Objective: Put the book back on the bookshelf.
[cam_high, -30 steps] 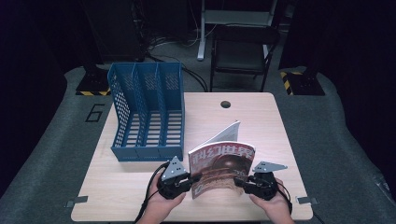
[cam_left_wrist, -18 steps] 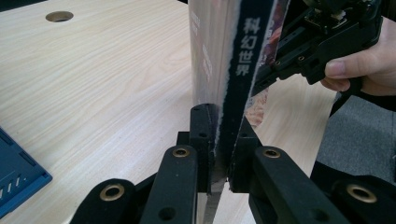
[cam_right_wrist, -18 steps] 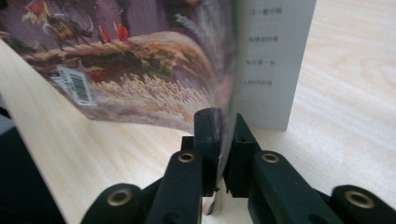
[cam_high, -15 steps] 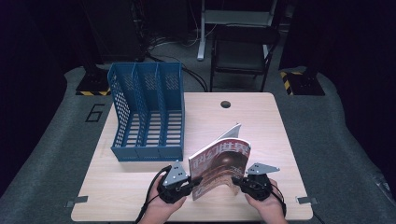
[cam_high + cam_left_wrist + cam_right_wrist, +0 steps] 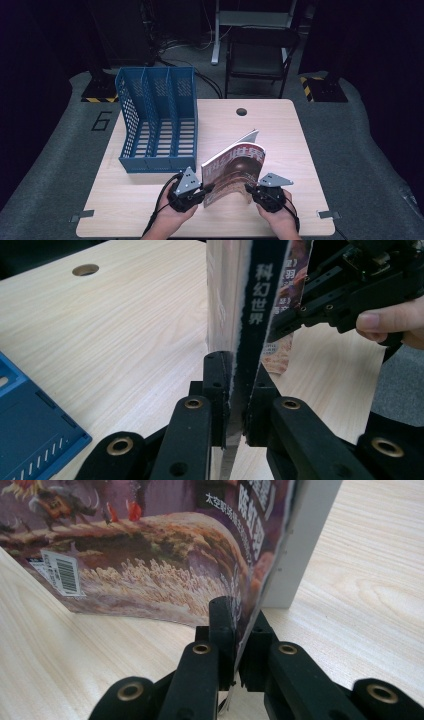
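High view: I hold the magazine (image 5: 234, 172) upright on the table (image 5: 280, 130) at its near edge, just right of the blue file rack (image 5: 159, 120). My left gripper (image 5: 204, 191) is clamped on the spine side and my right gripper (image 5: 251, 190) on the cover's near right edge. The cover bows out and the pages fan at the top. Risk: only the lower corners are held, so the upper part can flop or splay open on the way to a rack slot and catch on a divider.

Left gripper view: my jaws are pressed together on the dark spine, low down, with the page block beside it only partly between them. Risk: loose pages may slide out, or the spine may pivot in so narrow a bite.

Right gripper view: my jaws pinch a single thin cover sheet near its bottom edge; the white page block stands just beyond, outside the grip. Risk: pulling the hands apart or twisting could crease or tear the cover.
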